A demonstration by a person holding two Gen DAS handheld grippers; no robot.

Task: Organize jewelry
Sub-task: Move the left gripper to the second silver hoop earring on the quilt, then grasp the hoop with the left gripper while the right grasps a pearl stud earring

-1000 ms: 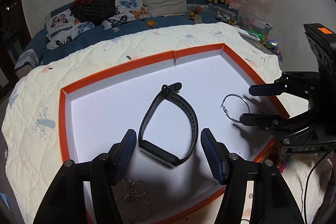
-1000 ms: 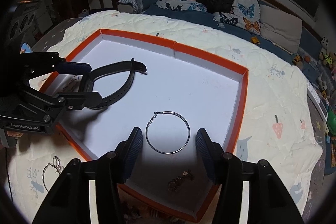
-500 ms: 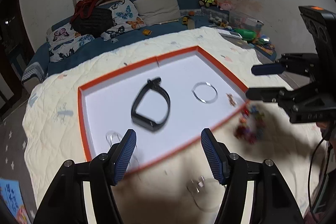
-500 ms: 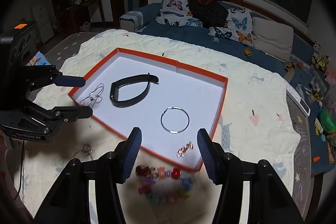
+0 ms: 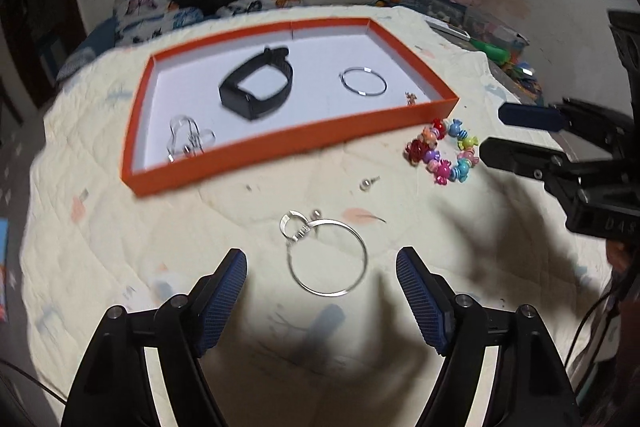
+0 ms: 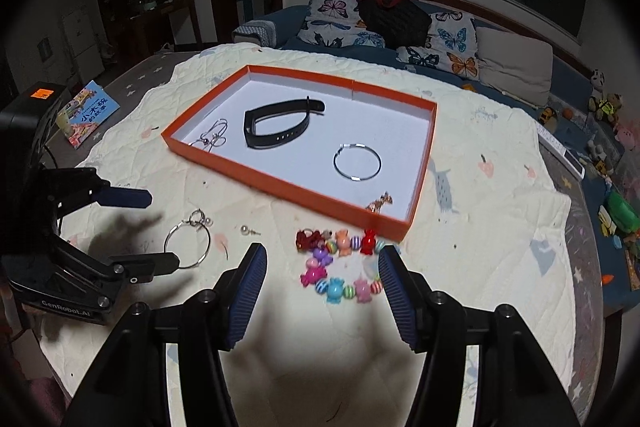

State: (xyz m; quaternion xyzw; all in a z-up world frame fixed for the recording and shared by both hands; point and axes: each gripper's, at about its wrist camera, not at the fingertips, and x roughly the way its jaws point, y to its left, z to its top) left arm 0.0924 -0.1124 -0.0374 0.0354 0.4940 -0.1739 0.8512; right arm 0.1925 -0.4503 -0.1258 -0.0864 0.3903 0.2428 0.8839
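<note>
An orange-rimmed tray point(image 5: 280, 143) point(image 6: 280, 187) lies on the quilt. In it are a black wristband point(image 5: 256, 89) point(image 6: 280, 129), a silver hoop point(image 5: 363, 81) point(image 6: 357, 161), a thin wire piece point(image 5: 188, 141) point(image 6: 212, 139) and a small gold charm point(image 5: 410, 99) point(image 6: 380, 203). Outside the tray lie a large silver hoop with a small ring point(image 5: 328, 259) point(image 6: 188, 243), a small stud point(image 5: 368, 183) point(image 6: 248, 229) and a colourful bead bracelet point(image 5: 444, 151) point(image 6: 340, 267). My left gripper point(image 5: 320, 295) is open over the large hoop. My right gripper point(image 6: 320, 287) is open over the bead bracelet.
The quilt point(image 6: 480, 187) covers a table. Behind it is a sofa with butterfly pillows point(image 6: 452, 43) and a black bag point(image 6: 394, 15). Toys point(image 6: 612, 211) lie on the floor to the right, a picture book point(image 6: 86, 113) to the left.
Both grippers have pulled back from the tray and now hover over the jewelry lying on the quilt in front of it. Both stay open and empty.
</note>
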